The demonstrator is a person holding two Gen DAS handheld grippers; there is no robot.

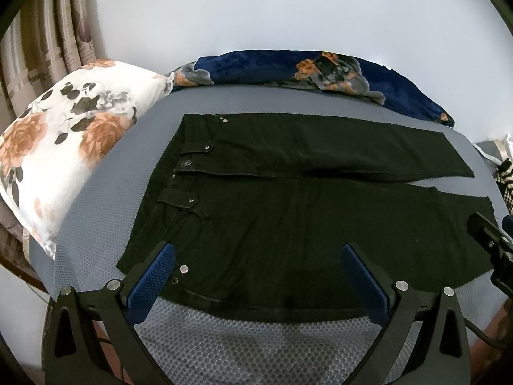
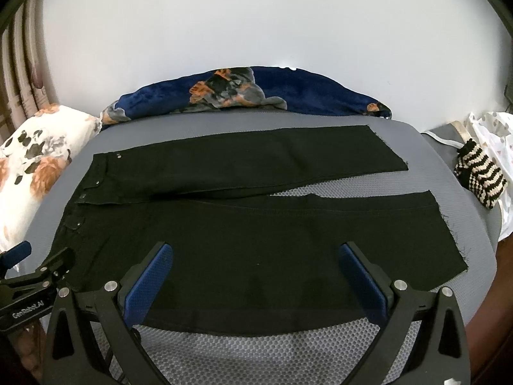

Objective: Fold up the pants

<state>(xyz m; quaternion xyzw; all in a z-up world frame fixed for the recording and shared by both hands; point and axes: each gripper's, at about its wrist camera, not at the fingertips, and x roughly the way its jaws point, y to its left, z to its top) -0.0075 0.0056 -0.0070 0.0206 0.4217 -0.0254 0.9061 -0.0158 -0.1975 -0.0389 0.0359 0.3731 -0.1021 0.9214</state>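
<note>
left wrist view shows the black pants (image 1: 288, 192) lying flat on a grey mat (image 1: 256, 346) on a bed. the waist is at the left and the two legs run off to the right. the far leg and the near leg lie side by side with a thin gap between them near the ends.

the left gripper (image 1: 258, 276) is wide open and holds nothing. its blue pads (image 1: 150, 282) sit over the near edge of the pants, close to the waist end. in the right wrist view the right gripper (image 2: 256, 276) is wide open too, with nothing in it. it sits over the near edge further toward the leg ends.

a flower pillow (image 1: 64, 147) is at the far left and a dark blue blanket (image 2: 256, 93) is at the far side (a stripy knit thing (image 2: 481, 179) is at the right).

i think no fold is made yet, so this looks like the very start. next, both grippers should go down, pinch the near edge of the near leg, and lift it over onto the far leg. both need to close on the cloth at the same time, or the leg may twist.
</note>
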